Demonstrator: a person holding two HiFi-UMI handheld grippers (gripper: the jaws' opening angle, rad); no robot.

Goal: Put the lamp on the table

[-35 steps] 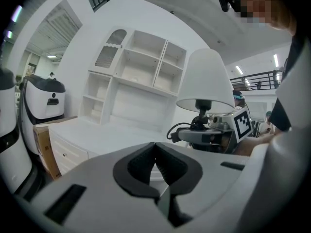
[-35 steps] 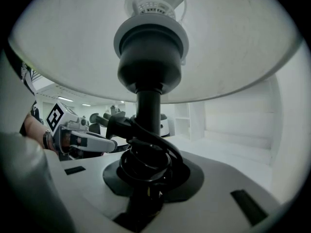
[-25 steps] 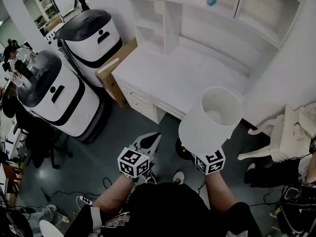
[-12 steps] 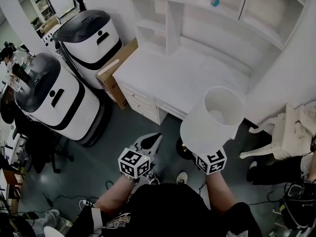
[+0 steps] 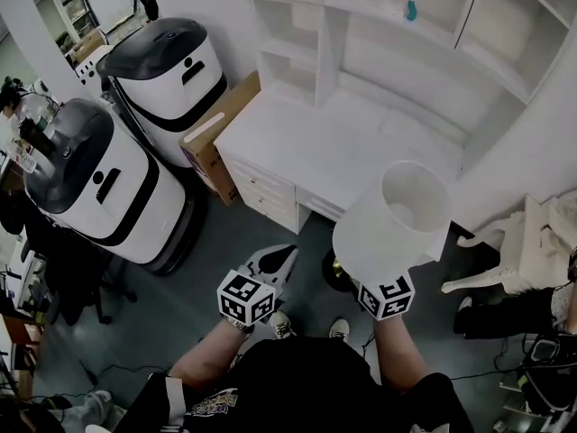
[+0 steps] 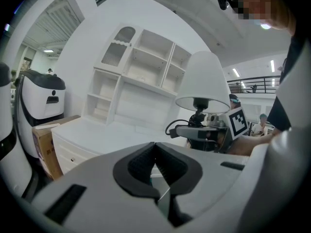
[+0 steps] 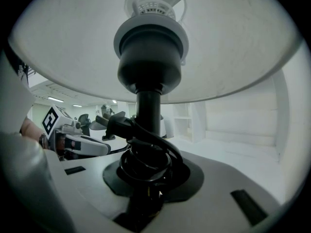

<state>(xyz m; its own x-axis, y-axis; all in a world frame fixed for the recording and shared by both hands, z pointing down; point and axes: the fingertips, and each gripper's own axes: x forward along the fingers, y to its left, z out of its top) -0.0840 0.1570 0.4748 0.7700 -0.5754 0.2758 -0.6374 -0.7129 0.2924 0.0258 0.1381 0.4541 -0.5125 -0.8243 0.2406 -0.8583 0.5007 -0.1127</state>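
Observation:
The lamp has a white shade (image 5: 392,222) and a black stem (image 7: 148,113) with its black cord wound round the stem. My right gripper (image 7: 146,178) is shut on the stem just under the shade, which hides its jaws in the head view, where only its marker cube (image 5: 386,297) shows. The lamp is upright in the air in front of the white desk (image 5: 334,142), with its dark base (image 5: 337,275) over the floor. My left gripper (image 5: 275,264) is beside it to the left, shut with nothing between its jaws (image 6: 155,165). From the left gripper view the lamp (image 6: 203,79) is at the right.
White shelves (image 5: 297,52) rise behind the desk, and a small teal thing (image 5: 411,10) lies on one. Two white-and-black machines (image 5: 167,66) (image 5: 99,183) and a cardboard box (image 5: 216,129) stand left of the desk. A white chair (image 5: 532,242) is at the right.
Both grippers and the held lamp have moved a little closer to the desk. The grip on the stem is unchanged.

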